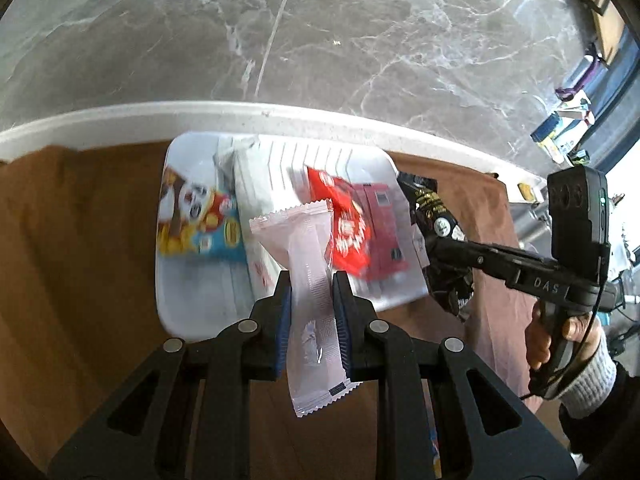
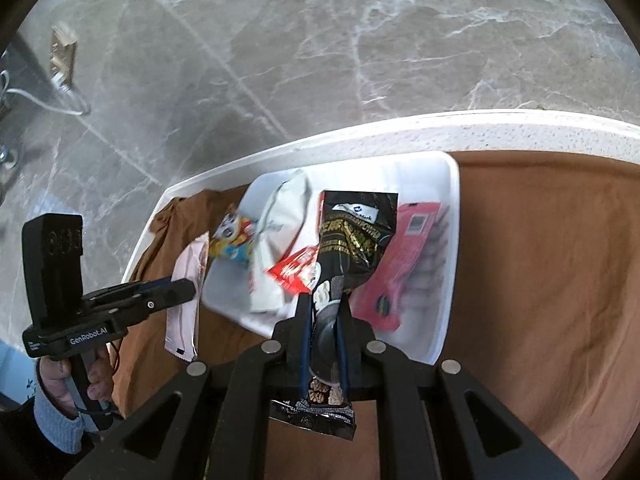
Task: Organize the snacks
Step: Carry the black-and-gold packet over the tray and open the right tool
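My left gripper is shut on a pale pink snack packet, held above the near edge of a white tray. The same pink packet shows at the left of the right wrist view, pinched by the left gripper. My right gripper is shut on a black snack bag over the white tray. That black bag hangs at the tray's right edge in the left wrist view. In the tray lie a cartoon packet, a red packet, a dark pink packet and a white pouch.
The tray sits on a brown cloth spread over a white table whose rim runs behind it. Grey marble floor lies beyond. A person's hand in a light cuff grips the right tool's handle.
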`<state>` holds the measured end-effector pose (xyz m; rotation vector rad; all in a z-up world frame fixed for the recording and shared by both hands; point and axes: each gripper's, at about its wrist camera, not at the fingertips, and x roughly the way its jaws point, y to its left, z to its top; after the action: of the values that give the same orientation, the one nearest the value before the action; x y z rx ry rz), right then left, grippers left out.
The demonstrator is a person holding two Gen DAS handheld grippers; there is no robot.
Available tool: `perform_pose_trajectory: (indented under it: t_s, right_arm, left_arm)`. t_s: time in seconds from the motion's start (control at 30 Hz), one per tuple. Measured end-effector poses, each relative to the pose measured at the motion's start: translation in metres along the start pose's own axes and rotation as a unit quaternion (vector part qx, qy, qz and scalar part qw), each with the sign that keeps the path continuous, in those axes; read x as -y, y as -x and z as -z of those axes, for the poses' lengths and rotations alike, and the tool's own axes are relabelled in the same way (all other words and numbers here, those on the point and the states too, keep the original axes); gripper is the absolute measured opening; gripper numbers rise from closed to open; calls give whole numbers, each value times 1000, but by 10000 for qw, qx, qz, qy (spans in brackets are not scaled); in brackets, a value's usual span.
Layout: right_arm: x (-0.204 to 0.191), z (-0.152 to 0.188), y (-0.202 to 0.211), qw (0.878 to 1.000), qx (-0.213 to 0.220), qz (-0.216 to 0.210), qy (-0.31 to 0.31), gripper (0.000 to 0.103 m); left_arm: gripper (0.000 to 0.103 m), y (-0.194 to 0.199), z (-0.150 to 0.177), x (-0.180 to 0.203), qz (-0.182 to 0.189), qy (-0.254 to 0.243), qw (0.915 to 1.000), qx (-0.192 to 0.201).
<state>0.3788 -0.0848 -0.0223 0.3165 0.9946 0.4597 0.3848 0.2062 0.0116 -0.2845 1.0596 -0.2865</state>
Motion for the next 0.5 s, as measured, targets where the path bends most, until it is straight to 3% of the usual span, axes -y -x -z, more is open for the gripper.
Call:
perform_pose_trajectory:
  t_s: [0.17,0.33,0.43,0.5]
  right_arm:
    - [11,-12,-17,9998,-29,177,-65,12]
    - [16,-23,-33,9993,-74,362,-45,13]
    - [11,-26,-41,9977,-81,666,121,17]
    - [5,-28,-39,9964,10,814,250,33]
  left_arm:
    - [18,-34,-26,-3,13,-57,10000,-68]
    - [21,-65,-42,-3,-340,-290,9989,-129]
    - [24,-77,-46,-2,-523,-422,9976,-150]
    - [27,-80,-47,0,-673,-541,9962,-99]
